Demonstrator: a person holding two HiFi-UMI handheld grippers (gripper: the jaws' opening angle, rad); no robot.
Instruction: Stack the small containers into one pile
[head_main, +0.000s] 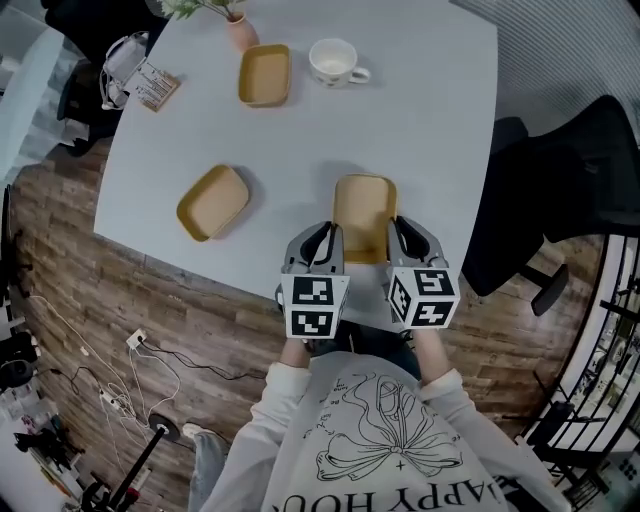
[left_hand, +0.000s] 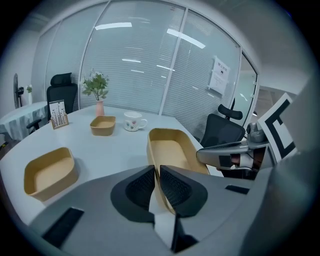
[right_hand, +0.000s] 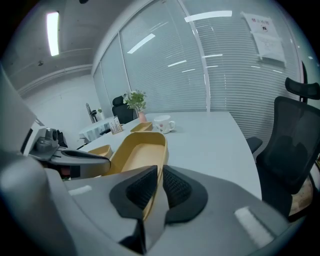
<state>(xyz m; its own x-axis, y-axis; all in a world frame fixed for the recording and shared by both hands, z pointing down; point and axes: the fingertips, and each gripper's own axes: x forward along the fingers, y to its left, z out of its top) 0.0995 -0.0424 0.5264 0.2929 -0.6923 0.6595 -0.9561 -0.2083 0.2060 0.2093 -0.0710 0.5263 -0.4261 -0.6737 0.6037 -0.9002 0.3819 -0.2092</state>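
Pale table (head_main: 420, 120) over wood floor (head_main: 80, 290); left claw (left_hand: 157, 170) and right claw (right_hand: 160, 170) pinch opposite walls of one container (head_main: 363, 205).

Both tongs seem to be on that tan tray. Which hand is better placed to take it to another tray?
Left, probably. Both the left tongs and the right tongs pinch the walls of the near tray, but the closest other tray lies on the left side.

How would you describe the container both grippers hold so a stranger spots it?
On the pale grey table, go to the near edge by the person. The tan container there is the only one of three gripped: left gripper on one long rim, right gripper on the other.
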